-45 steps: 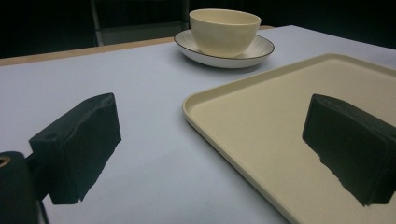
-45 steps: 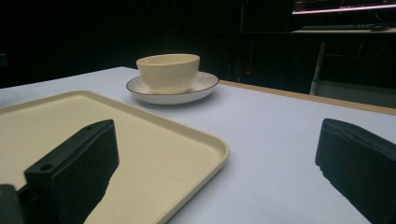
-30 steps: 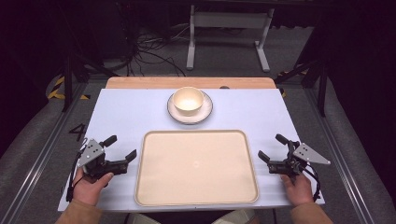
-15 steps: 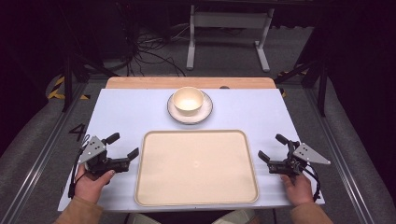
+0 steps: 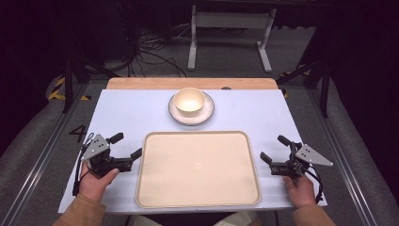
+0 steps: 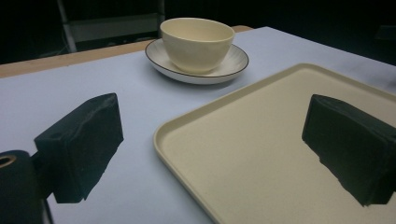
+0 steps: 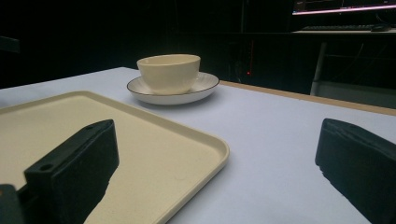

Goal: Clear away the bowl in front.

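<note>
1 tray | 1 bowl on 1 saucer behind tray | left gripper and right gripper flank tray, jaws spread, empty

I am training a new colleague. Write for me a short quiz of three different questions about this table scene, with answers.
1. True or false: the cream ceramic bowl stands on the flat beige plastic tray.
2. What lies under the bowl?
3. Choose: the left claw and the right claw are (A) both open, holding nothing, (B) both shut, (C) one open and one shut.

Key
1. False; the tray is empty.
2. A round white saucer with a dark rim.
3. A
</note>
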